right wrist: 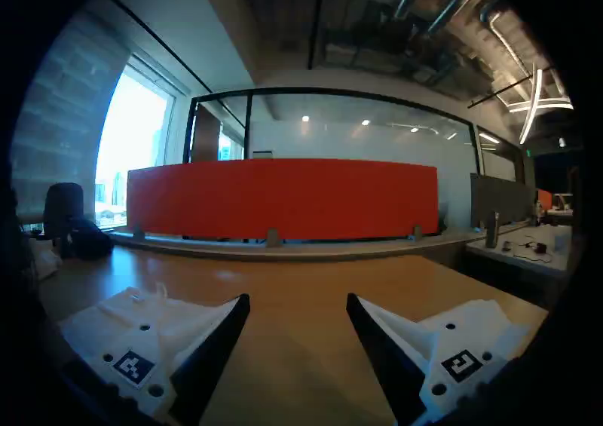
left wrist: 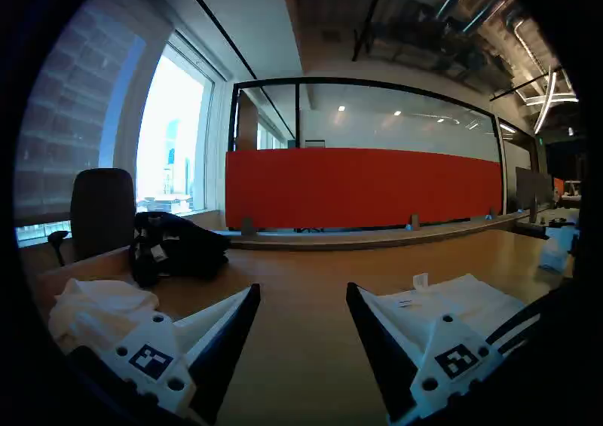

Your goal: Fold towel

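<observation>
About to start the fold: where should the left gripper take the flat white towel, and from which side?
Probably its near left corner, coming in low from the left: the towel lies flat on the desk, right of the open left gripper, so one finger must slip under an edge.

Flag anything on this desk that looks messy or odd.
In the left gripper view, a white cloth lies crumpled at left on the desk, unlike the flat towel at right. A black heap, perhaps a bag, slumps behind it. Nothing looks spilled or damaged.

Wooden desk (left wrist: 316, 275); red divider panel (left wrist: 362, 188) along its far edge. Black bag (left wrist: 177, 249) at left, office chair (left wrist: 102, 211) behind it, beside window (left wrist: 173, 147).
</observation>
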Motion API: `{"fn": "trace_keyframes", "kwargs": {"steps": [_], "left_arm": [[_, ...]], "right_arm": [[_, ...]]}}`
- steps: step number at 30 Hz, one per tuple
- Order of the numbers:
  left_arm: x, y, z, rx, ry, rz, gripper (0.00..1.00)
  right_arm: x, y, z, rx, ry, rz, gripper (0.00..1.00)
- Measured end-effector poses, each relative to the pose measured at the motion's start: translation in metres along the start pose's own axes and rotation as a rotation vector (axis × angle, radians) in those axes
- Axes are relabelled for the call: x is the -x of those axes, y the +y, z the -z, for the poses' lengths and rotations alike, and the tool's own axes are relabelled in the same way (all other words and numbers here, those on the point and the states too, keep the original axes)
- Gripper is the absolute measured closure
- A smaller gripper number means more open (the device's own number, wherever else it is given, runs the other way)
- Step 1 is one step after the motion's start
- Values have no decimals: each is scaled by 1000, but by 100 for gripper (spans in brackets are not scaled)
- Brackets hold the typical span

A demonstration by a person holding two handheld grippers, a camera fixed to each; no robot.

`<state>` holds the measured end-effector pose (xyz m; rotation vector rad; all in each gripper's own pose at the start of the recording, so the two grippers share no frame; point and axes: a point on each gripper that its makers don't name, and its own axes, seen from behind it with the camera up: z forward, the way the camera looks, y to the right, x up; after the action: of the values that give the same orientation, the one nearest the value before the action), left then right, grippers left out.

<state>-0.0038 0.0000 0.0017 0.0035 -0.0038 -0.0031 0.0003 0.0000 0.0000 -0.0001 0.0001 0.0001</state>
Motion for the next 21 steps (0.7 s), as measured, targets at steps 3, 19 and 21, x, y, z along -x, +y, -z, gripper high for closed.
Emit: {"fn": "trace_keyframes", "kwargs": {"steps": [3, 19, 21], "left_arm": [[-10, -2, 0, -7, 7, 14, 16], [-121, -6, 7, -15, -10, 14, 16], [-133, -7, 10, -15, -18, 16, 16]], "right_arm": [[-28, -1, 3, 5, 7, -12, 0], [-149, -10, 16, 3, -6, 14, 0], [-166, -13, 19, 2, -6, 19, 1]]}}
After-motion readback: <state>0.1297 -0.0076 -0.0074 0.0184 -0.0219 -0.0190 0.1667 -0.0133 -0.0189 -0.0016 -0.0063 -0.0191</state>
